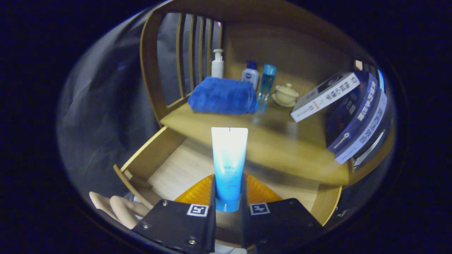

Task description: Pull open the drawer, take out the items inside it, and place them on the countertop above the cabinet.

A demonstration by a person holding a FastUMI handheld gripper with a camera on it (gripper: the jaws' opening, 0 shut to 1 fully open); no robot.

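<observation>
My gripper (228, 192) is shut on a white-and-blue tube (229, 158), both fingers pressing its lower part near the blue cap. The tube stands up between the fingers, over the pulled-out wooden drawer (148, 158), whose pale floor lies below. Just beyond the tube runs the wooden countertop (268, 141) of the cabinet.
On the countertop lie a folded blue towel (222, 95), a white pump bottle (217, 64), a small white bottle (250, 74), a slim blue bottle (266, 84), a lidded cream cup (285, 94) and leaning books (349, 113). A person's hand (116, 210) is by the drawer's front corner.
</observation>
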